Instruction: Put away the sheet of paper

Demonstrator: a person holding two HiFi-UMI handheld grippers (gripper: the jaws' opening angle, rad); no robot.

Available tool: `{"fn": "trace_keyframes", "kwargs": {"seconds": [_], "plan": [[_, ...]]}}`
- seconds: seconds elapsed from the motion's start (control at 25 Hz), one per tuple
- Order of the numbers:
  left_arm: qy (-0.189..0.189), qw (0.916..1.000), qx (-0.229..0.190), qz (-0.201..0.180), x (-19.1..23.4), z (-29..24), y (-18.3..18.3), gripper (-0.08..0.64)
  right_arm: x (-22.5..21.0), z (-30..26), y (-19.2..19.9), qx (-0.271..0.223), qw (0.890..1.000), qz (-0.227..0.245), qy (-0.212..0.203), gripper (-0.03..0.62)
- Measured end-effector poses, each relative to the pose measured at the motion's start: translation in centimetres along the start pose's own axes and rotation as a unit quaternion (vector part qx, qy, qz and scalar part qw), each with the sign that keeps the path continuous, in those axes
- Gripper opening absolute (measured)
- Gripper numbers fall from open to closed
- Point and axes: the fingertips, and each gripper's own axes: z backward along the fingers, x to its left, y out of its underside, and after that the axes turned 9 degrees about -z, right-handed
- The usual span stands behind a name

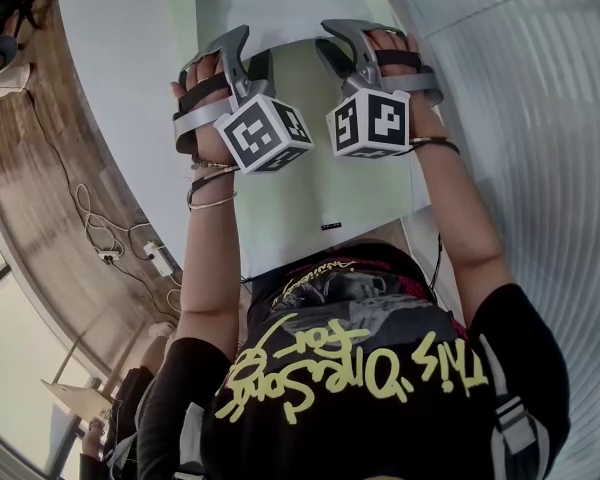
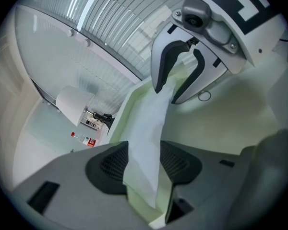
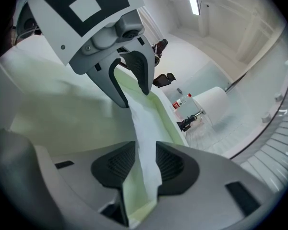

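I'm holding L gripper (image 2: 144, 153) & R gripper (image 3: 145, 159) jaws apart; thin white paper sheet (image 2: 149, 123), running to 12 o'clock, loose btwn, prob. releasing onto pale-green folder (image 2: 221, 121).

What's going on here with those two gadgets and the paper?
A person holds a left gripper and a right gripper over a white table. A raised edge of the white sheet of paper runs between both pairs of jaws, beside a pale green cover, but the jaws are apart, not pinching it.
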Motion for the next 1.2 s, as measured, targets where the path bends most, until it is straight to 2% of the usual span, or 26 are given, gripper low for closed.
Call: {"fn": "trace_keyframes", "kwargs": {"seconds": [0.48,1.0,1.2], "plan": [[0.009,0.9999,0.008,-0.001,-0.2,-0.1,0.2,0.195,-0.2,0.1,0.2,0.002,1.0,-0.002,-0.003,0.123],[-0.001,0.9996,0.012,0.025,1.0,0.4,-0.4,0.195,-1.5,0.9,0.5,0.0,1.0,-0.014,-0.004,0.123],[-0.002,0.9988,0.004,0.049,1.4,1.0,-0.6,0.195,-1.9,1.5,0.2,-0.005,1.0,-0.028,-0.003,0.123]]}}
